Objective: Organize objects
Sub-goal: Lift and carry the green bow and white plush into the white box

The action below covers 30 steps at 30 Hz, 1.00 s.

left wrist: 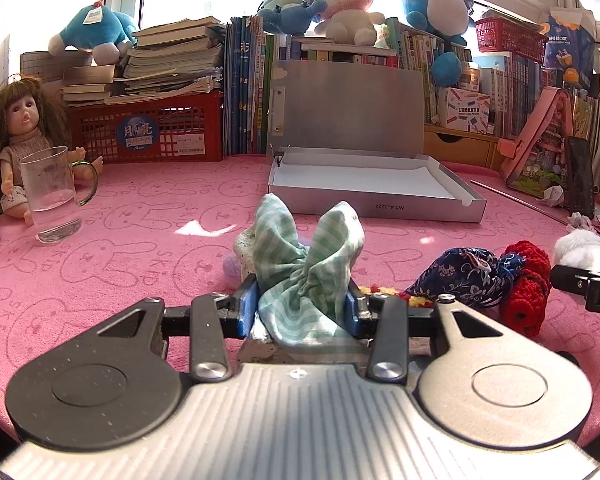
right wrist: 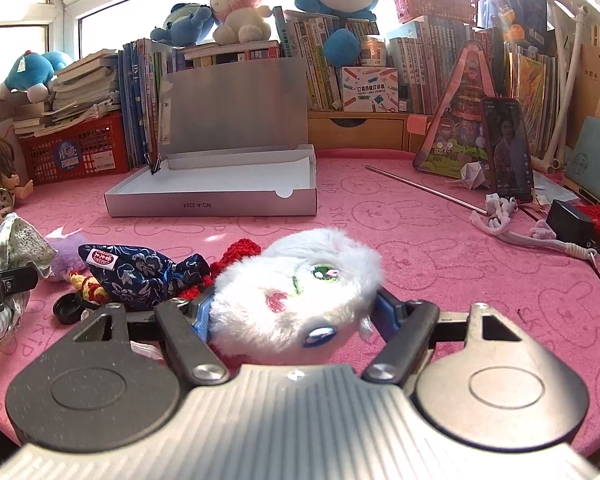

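My left gripper (left wrist: 302, 304) is shut on a green-and-white checked cloth pouch (left wrist: 308, 252), whose two ends stick up between the blue pads. In the right wrist view my right gripper (right wrist: 294, 308) is shut on a white furry plush toy (right wrist: 300, 292) with an embroidered face. An open silver box (left wrist: 376, 196) with a white inside and raised lid lies on the pink rabbit-print mat (left wrist: 140, 248) beyond both grippers. A blue floral pouch (right wrist: 140, 272) and a red crocheted piece (left wrist: 528, 292) lie between the two grippers.
A glass mug (left wrist: 54, 196) and a doll (left wrist: 20, 136) stand at the left. Books, red baskets (left wrist: 152, 128) and plush toys line the back. At the right lie a thin metal rod (right wrist: 424, 188), a phone (right wrist: 508, 148), a black charger (right wrist: 572, 222) and cords.
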Available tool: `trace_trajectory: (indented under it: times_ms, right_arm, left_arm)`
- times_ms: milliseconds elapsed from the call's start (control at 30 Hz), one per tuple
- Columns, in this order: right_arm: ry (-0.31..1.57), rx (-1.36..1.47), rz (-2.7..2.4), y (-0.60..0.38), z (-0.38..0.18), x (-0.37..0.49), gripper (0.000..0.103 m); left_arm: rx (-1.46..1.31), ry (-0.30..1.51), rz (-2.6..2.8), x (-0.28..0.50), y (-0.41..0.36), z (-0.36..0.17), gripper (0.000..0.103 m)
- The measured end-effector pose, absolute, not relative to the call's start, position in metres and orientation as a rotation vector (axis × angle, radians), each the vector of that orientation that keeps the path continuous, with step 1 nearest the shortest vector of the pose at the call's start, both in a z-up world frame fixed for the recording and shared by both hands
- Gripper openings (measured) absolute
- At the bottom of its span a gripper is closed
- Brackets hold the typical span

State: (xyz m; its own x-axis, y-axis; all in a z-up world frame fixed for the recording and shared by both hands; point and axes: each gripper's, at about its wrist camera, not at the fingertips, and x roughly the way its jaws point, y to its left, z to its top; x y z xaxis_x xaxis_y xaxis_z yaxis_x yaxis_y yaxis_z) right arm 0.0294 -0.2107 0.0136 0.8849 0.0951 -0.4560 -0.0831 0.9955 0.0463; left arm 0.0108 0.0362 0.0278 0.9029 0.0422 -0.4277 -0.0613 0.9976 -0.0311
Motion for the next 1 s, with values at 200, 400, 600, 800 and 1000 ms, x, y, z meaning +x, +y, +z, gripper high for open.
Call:
trace_trajectory:
  times_ms: [200,400,600,800,1000]
  right_arm:
    - [0.469,0.050,0.102,-0.216,0.021,0.036,0.075]
    - [0.470,0.099,0.105,-0.226,0.029,0.046,0.075]
    - [0.476,0.120,0.107,-0.233,0.035,0.059,0.075]
    - [0.476,0.137,0.117,-0.237,0.044,0.076,0.075]
    - [0.470,0.145,0.129,-0.238,0.052,0.092,0.075]
  left_arm:
    - [-0.063,0.435,0.030,0.024,0.037,0.039,0.048]
    - [-0.075,0.428,0.009,0.038,0.040,0.050,0.048]
    - [-0.087,0.438,-0.011,0.055,0.043,0.058,0.048]
    - [-0.101,0.451,-0.012,0.075,0.048,0.065,0.048]
    - [-0.095,0.437,-0.022,0.090,0.049,0.074,0.048]
